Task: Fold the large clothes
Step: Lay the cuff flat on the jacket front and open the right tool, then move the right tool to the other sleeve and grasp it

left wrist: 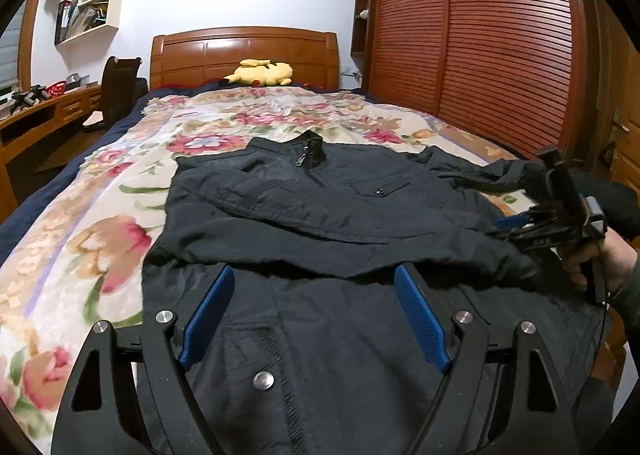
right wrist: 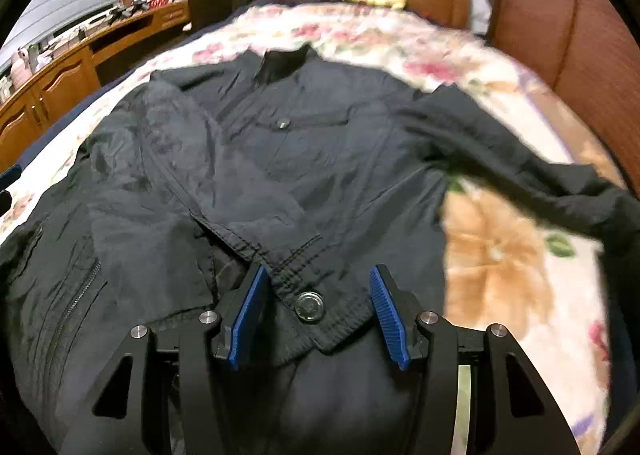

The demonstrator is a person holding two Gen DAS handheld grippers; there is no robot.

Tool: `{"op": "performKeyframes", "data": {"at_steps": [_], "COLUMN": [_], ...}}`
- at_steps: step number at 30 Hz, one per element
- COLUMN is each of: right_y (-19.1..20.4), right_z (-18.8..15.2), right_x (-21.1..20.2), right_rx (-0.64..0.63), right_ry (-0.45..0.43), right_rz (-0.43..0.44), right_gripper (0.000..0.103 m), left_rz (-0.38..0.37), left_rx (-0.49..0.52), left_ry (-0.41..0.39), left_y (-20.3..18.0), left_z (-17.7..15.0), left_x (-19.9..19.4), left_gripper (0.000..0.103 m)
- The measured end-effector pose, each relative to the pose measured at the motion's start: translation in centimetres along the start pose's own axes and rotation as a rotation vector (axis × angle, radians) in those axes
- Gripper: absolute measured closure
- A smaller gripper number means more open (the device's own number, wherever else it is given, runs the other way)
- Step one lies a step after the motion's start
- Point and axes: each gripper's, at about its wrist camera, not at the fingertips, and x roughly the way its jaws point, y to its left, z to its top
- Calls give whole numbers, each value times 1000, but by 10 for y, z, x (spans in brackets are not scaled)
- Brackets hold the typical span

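Observation:
A dark navy jacket (left wrist: 320,215) lies front-up on the floral bedspread, collar toward the headboard. Its left sleeve is folded across the chest; the cuff with a snap button (right wrist: 309,305) lies between my right gripper's pads. My left gripper (left wrist: 316,279) is open above the jacket's lower body, holding nothing. My right gripper (right wrist: 318,275) is open over the cuff; it also shows in the left wrist view (left wrist: 520,221) at the jacket's right side. The jacket's other sleeve (right wrist: 520,171) stretches out to the right over the bedspread.
The floral bedspread (left wrist: 100,223) covers the bed. A yellow plush toy (left wrist: 260,73) lies by the wooden headboard (left wrist: 244,51). A slatted wooden wardrobe (left wrist: 500,47) stands on the right. A desk (left wrist: 44,111) and a chair (left wrist: 120,91) stand on the left.

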Motion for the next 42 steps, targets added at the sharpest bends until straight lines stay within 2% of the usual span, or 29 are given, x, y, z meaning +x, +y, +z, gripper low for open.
{"op": "performKeyframes", "data": {"at_steps": [1, 2, 3, 4, 7, 11, 12, 14, 16, 21, 22, 23, 26, 28, 30, 32, 38, 42], "right_y": [0, 3, 4, 2, -10, -15, -13, -7, 3, 34, 41, 47, 61, 66, 72, 74, 66, 66], "right_z": [2, 2, 5, 7, 15, 23, 24, 24, 23, 28, 31, 34, 40, 42, 35, 21, 16, 14], "right_x": [4, 5, 4, 1, -10, -19, -19, -21, -28, -20, -17, -13, 0, 14, 34, 54, 59, 39], "right_rx": [-15, -39, -61, -87, -77, -47, -49, -52, -57, -95, -98, -102, -114, -126, -151, -181, -140, -133], "right_ry": [10, 13, 14, 8, -43, -73, -77, -85, -121, -173, -176, -176, -156, -112, -12, 60, 50, 22], "right_rz": [4, 11, 7, -29, -118, -217, -238, -258, -215, -130, -104, -79, -23, 9, 53, 31, 40, 22], "right_gripper": [51, 64, 70, 88, 93, 92, 87, 58, 44, 46, 58, 66, 72, 72, 72, 72, 67, 65], "left_rz": [-1, -4, -6, -8, -9, -14, -14, -12, -4, 16, 22, 24, 32, 37, 41, 44, 53, 62], "left_rx": [-1, -4, -6, -9, -9, -10, -13, -18, -23, -28, -28, -31, -35, -36, -38, -35, -42, -46], "left_ry": [-1, 0, 2, 6, 12, 13, 11, 9, 8, 3, 2, 1, 4, 6, 7, 1, -12, -27], "left_y": [-2, -3, -3, -4, -6, -3, -1, 1, 3, 8, 9, 11, 16, 20, 22, 25, 31, 32], "left_z": [1, 2, 3, 4, 3, 2, 2, 1, 1, 1, 1, 0, -1, -2, -3, -3, -2, 0], "left_x": [2, 4, 6, 9, 12, 9, 8, 6, 5, 3, 2, 1, 0, -1, -2, -5, -8, -7], "left_gripper": [20, 20, 20, 20, 20, 20, 20, 20, 20, 20, 20, 20, 20, 20, 20, 20, 20, 20]}}
